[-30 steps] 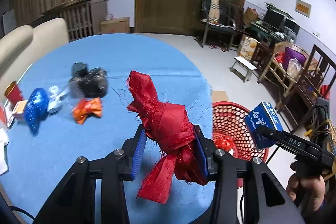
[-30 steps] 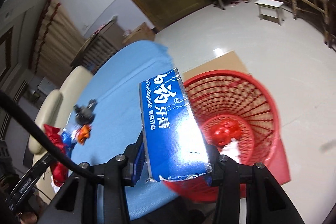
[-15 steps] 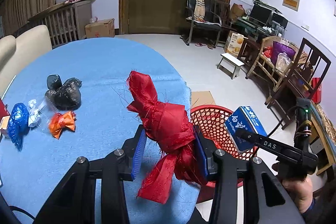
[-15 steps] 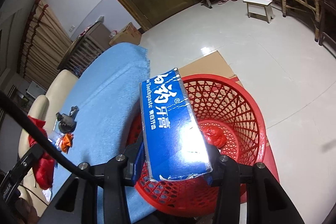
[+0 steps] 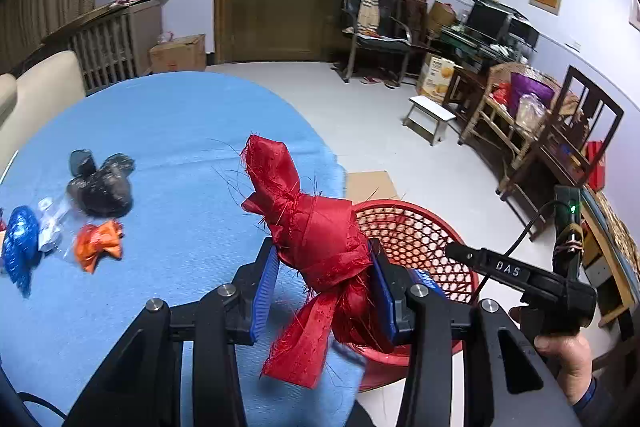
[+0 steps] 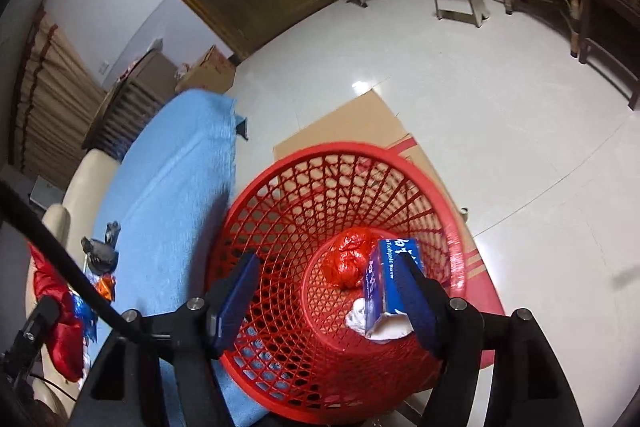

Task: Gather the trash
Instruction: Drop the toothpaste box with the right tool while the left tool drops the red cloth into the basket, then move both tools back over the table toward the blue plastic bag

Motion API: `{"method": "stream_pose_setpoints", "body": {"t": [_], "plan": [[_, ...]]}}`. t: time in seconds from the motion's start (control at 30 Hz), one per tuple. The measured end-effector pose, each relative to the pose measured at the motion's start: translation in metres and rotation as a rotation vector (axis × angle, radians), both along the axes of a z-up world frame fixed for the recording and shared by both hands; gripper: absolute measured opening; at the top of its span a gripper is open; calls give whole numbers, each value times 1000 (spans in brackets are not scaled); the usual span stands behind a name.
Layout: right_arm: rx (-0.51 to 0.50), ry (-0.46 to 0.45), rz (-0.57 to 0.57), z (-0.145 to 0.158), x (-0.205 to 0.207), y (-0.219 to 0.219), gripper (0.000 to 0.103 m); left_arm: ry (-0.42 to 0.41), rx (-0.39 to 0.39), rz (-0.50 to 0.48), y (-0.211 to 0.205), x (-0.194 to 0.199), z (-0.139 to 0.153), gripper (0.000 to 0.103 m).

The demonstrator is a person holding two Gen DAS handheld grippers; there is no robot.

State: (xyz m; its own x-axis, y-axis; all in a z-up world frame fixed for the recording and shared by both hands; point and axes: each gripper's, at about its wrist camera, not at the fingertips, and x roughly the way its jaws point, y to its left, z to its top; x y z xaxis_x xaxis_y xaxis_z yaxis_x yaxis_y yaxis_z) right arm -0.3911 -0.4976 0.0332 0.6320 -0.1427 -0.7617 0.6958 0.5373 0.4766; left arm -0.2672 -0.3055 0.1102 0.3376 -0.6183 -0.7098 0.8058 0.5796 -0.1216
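Gripping a knotted red cloth bundle (image 5: 316, 235) between its blue pads, your left gripper (image 5: 324, 291) is clamped firmly on it, one loose tail of the fabric hanging down below the jaws. Your right gripper (image 6: 328, 295) stands apart now, its jaws having just been opening, and nothing is pressed between them; through the gap you look straight down into the red mesh basket (image 6: 280, 187). The blue toothpaste box (image 6: 384, 279) sits inside that basket just against the inner face of the right-hand finger, whether still touching it you cannot tell, tilted on end above a white crumpled scrap (image 6: 360, 315) and beside a red crumpled ball (image 6: 346, 263) at the bottom. Beyond your left gripper the blue-covered table (image 5: 172, 131) carries an orange wrapper (image 5: 98, 245), a blue foil piece (image 5: 20, 247), a clear plastic scrap (image 5: 50, 223) and a black bag (image 5: 102, 187). The basket stands on the floor beside the table edge, on a flat sheet of cardboard (image 6: 348, 127)
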Motion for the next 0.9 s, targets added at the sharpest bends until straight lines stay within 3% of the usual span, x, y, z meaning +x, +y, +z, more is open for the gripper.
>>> {"method": "stream_pose_setpoints", "body": {"t": [0.37, 0.47, 0.6, 0.7, 0.9], "plan": [[-8, -42, -80, 16, -31, -20, 73, 55, 33, -188, -58, -32, -15, 46], [-8, -51, -88, 19, -34, -22, 73, 72, 55, -226, -73, -37, -20, 53], [-14, -57, -87, 23, -37, -23, 73, 80, 85, -206, -88, -30, -28, 80], [-15, -57, -91, 24, -39, -23, 73, 84, 103, -182, -86, -23, -29, 80], [-20, -54, -95, 28, -39, -20, 73, 85, 22, -75, -43, 9, -11, 80]]}}
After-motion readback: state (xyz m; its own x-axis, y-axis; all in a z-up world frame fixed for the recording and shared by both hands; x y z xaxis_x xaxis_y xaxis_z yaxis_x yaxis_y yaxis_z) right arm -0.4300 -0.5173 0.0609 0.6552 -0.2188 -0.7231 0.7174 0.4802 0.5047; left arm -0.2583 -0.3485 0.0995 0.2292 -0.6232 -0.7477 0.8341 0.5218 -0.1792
